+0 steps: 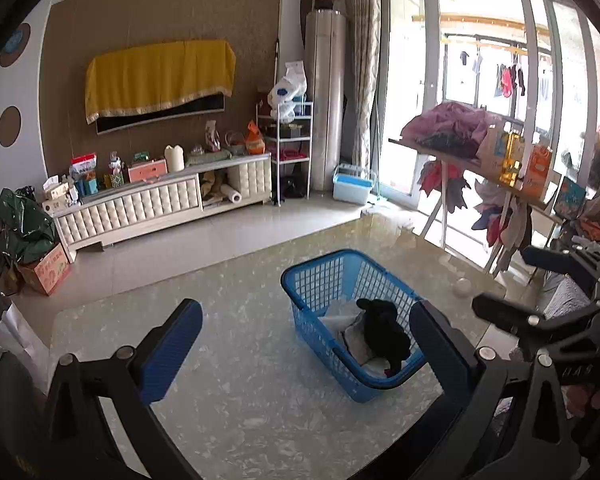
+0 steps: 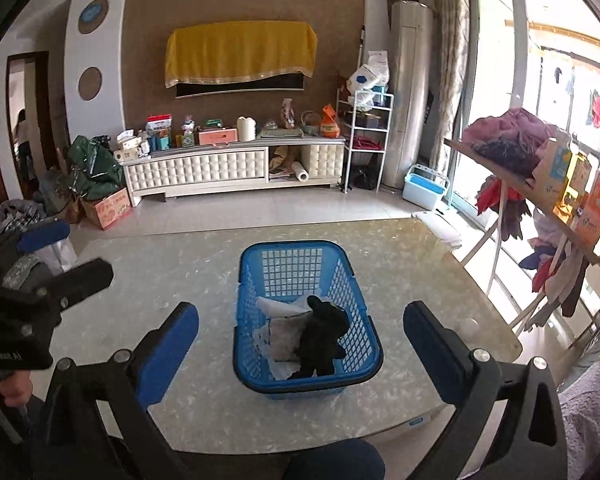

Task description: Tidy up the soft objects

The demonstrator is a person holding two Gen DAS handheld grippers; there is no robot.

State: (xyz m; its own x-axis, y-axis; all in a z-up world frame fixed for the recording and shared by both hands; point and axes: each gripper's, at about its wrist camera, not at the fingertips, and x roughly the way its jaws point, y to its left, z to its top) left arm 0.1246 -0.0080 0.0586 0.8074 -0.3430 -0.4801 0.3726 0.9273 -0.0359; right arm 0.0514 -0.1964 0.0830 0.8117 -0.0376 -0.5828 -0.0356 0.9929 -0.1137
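A blue plastic basket (image 1: pixel 320 280) (image 2: pixel 296 256) stands on the marble table (image 1: pixel 228 360) (image 2: pixel 160 280). Inside it lie a black soft item (image 1: pixel 384 330) (image 2: pixel 324 332) and white and grey cloths (image 1: pixel 350 322) (image 2: pixel 282 336). My left gripper (image 1: pixel 304 344) is open and empty, held above the table to the left of the basket. My right gripper (image 2: pixel 300 344) is open and empty, held in front of the basket. The right gripper shows at the right edge of the left wrist view (image 1: pixel 540 280). The left gripper shows at the left edge of the right wrist view (image 2: pixel 60 256).
A small white ball (image 1: pixel 463 287) (image 2: pixel 470 325) lies on the table right of the basket. A drying rack with clothes (image 1: pixel 480 152) (image 2: pixel 540 184) stands at the right. A TV cabinet (image 1: pixel 160 200) (image 2: pixel 236 168) lines the far wall.
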